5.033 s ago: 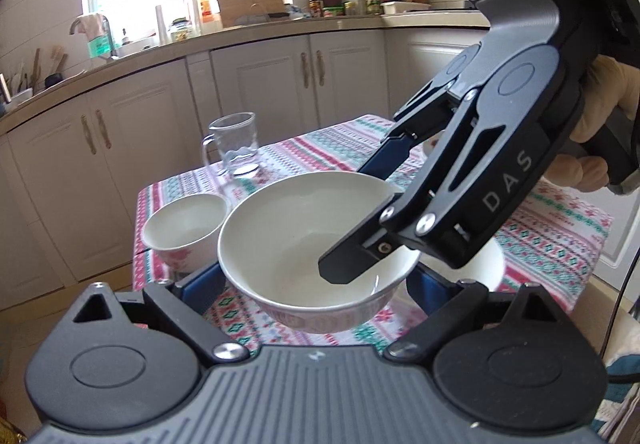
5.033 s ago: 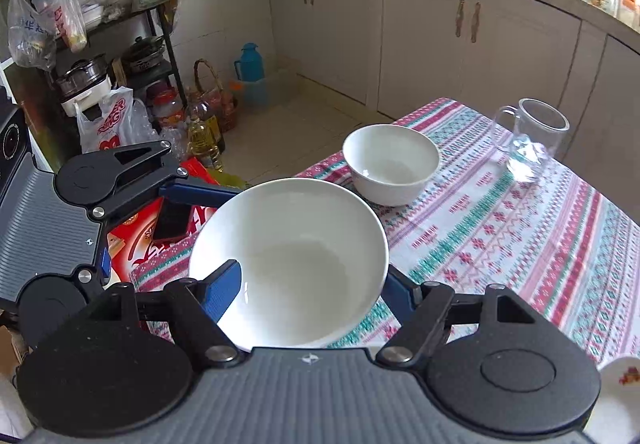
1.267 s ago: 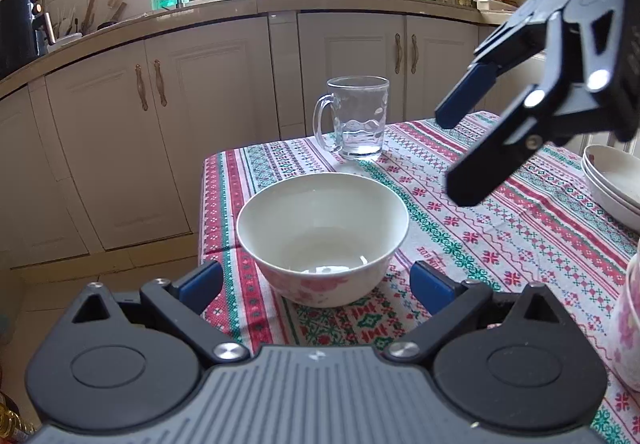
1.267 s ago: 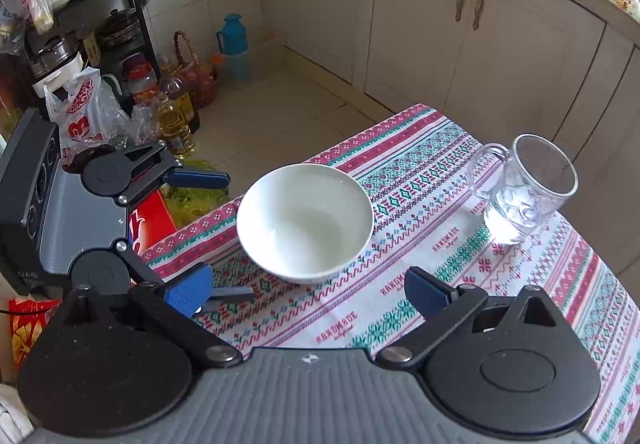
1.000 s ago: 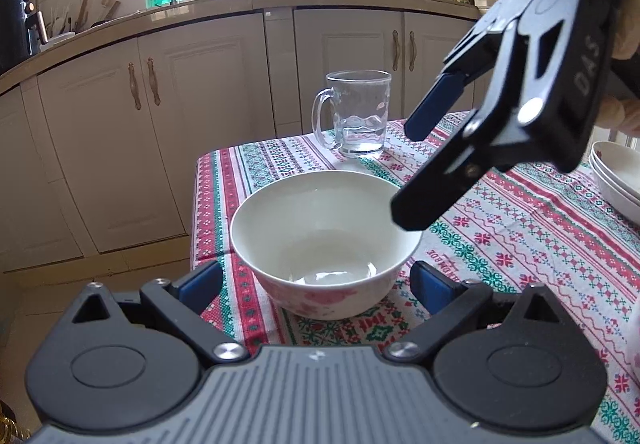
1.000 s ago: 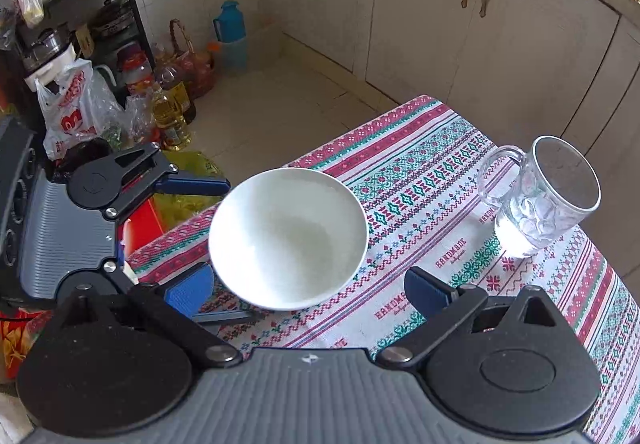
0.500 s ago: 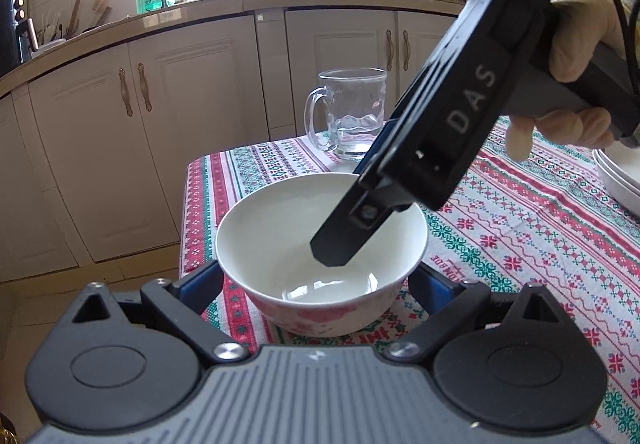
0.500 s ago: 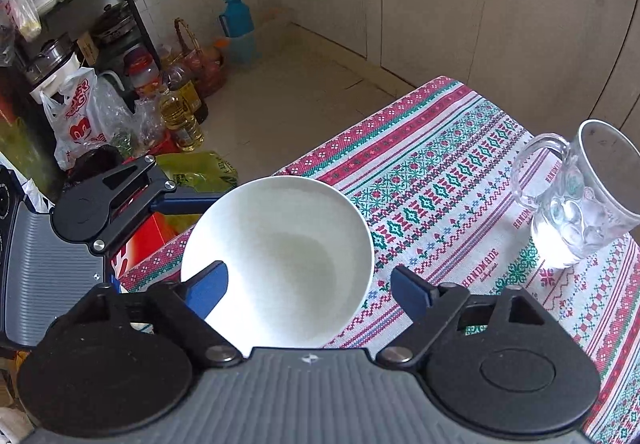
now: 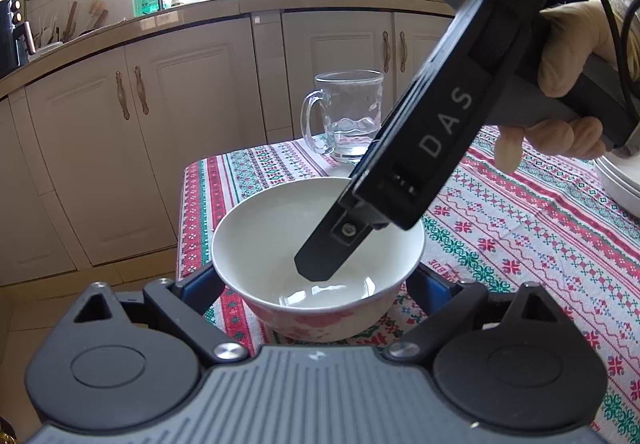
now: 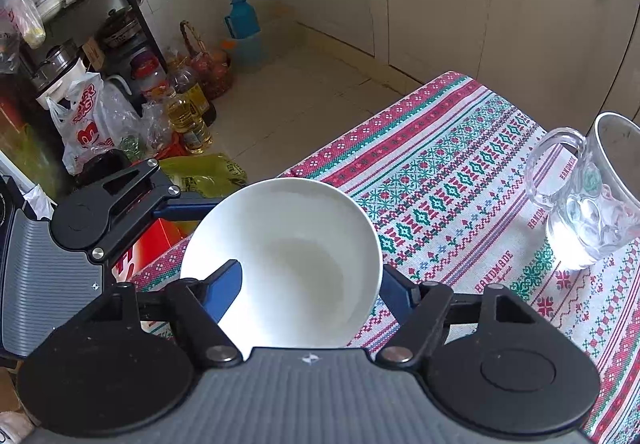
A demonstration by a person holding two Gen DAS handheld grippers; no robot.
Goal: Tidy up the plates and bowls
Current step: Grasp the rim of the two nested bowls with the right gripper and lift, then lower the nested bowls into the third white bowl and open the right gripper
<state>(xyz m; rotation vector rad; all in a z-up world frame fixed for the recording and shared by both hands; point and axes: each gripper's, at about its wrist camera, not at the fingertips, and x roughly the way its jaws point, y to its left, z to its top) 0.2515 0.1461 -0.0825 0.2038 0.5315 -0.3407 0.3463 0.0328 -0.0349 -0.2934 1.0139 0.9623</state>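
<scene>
A white bowl with a pink flower pattern (image 9: 276, 244) stands near the table's corner on the patterned cloth; it also shows in the right wrist view (image 10: 296, 244). My left gripper (image 9: 318, 286) is open, one blue finger on each side of the bowl. My right gripper (image 10: 310, 284) comes down from above: its left finger (image 10: 224, 284) is inside the bowl and its right finger (image 10: 396, 290) is outside the rim. Whether it presses the rim I cannot tell. A stack of white plates (image 9: 618, 180) lies at the far right edge.
A glass mug (image 9: 348, 116) with a little water stands behind the bowl; it also shows in the right wrist view (image 10: 588, 196). The table edge (image 10: 360, 124) drops to a floor crowded with bottles and bags. Cabinets stand behind.
My right gripper has come down over the bowl, one finger now inside it. My left gripper has moved closer, its fingers now flanking the bowl. The large bowl held five seconds ago is gone.
</scene>
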